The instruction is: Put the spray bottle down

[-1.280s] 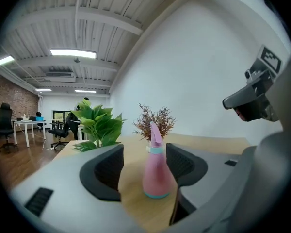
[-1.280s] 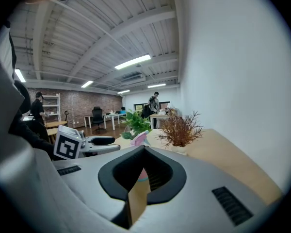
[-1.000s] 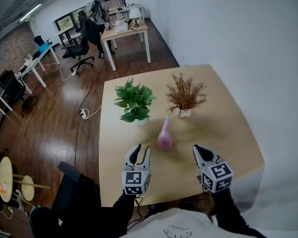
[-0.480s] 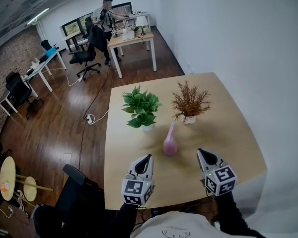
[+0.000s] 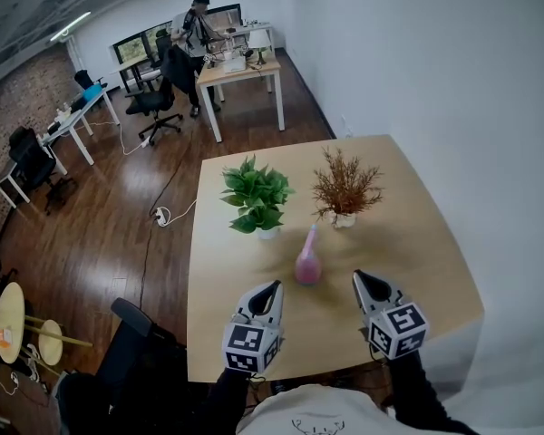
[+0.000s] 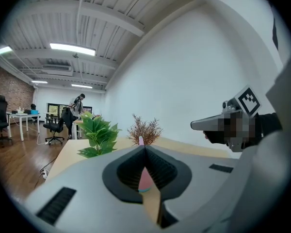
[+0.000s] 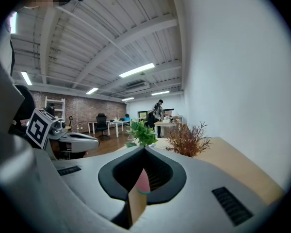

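Observation:
The pink spray bottle (image 5: 307, 261) stands upright on the wooden table (image 5: 417, 243), free of both grippers. My left gripper (image 5: 272, 290) hovers just short of it on the near left, jaws shut and empty. To the bottle's near right, my right gripper (image 5: 361, 280) is also shut on nothing. In the left gripper view the closed jaws (image 6: 144, 147) hide most of the bottle (image 6: 145, 179), and the right gripper (image 6: 218, 124) shows beside them. The right gripper view has the bottle (image 7: 142, 181) behind its closed jaws (image 7: 144, 148), with the left gripper (image 7: 80, 141) off to the side.
A green leafy plant (image 5: 257, 197) and a dried brown plant (image 5: 344, 188) stand in white pots behind the bottle. A black chair (image 5: 131, 333) sits at the table's near left. Desks, office chairs and a person (image 5: 198, 21) are far back; a white wall is at the right.
The left gripper's jaws, open a second ago, have shut with nothing in them. Both grippers have drawn slightly back and up from the bottle, which stays put.

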Action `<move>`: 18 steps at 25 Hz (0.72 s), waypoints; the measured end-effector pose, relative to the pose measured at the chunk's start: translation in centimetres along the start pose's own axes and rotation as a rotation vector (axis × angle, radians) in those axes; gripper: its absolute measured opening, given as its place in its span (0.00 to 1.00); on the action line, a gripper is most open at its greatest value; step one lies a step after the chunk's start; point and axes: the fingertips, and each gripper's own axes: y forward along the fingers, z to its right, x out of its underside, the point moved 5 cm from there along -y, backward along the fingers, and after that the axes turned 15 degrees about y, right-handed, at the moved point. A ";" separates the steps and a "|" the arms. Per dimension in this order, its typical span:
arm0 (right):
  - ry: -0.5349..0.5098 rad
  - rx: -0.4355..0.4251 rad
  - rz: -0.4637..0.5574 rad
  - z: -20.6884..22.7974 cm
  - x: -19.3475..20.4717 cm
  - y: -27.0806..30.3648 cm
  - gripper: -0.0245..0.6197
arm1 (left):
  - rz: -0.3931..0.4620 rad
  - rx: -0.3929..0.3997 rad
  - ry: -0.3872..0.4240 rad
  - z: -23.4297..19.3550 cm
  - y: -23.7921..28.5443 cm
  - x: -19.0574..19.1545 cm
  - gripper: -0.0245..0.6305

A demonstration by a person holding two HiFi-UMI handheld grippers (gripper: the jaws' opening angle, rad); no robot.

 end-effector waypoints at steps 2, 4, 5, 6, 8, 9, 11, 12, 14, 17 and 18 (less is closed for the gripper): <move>-0.006 -0.010 -0.001 -0.3 -0.1 0.2 0.00 | 0.000 -0.002 0.000 -0.1 0.1 -0.2 0.02; -0.010 -0.018 -0.003 -0.5 -0.2 0.3 0.00 | 0.003 -0.003 0.000 -0.1 0.1 -0.3 0.02; -0.011 -0.020 -0.003 -0.5 -0.2 0.3 0.00 | 0.004 -0.004 0.001 -0.1 0.1 -0.4 0.02; -0.011 -0.022 -0.003 -0.6 -0.3 0.3 0.00 | 0.004 -0.004 0.002 0.0 0.1 -0.5 0.02; -0.012 -0.026 -0.002 -0.7 -0.4 0.3 0.00 | 0.002 -0.002 0.002 0.1 0.1 -0.6 0.02; -0.013 -0.028 -0.002 -0.7 -0.4 0.3 0.00 | 0.000 -0.002 0.001 0.2 0.1 -0.6 0.02; -0.015 -0.031 -0.004 -0.8 -0.5 0.3 0.00 | -0.005 -0.002 -0.003 0.2 0.1 -0.5 0.02; -0.015 -0.032 -0.004 -0.8 -0.5 0.3 0.00 | -0.007 -0.002 -0.003 0.2 0.1 -0.5 0.02; -0.014 -0.033 -0.004 -0.7 -0.4 0.4 0.00 | -0.010 0.000 -0.003 0.2 0.3 -0.4 0.02; -0.012 -0.032 -0.005 -0.6 -0.3 0.4 0.00 | -0.012 0.005 -0.003 0.1 0.5 -0.3 0.02; -0.012 -0.032 -0.004 -0.6 -0.3 0.4 0.00 | -0.012 0.005 -0.002 0.0 0.5 -0.3 0.02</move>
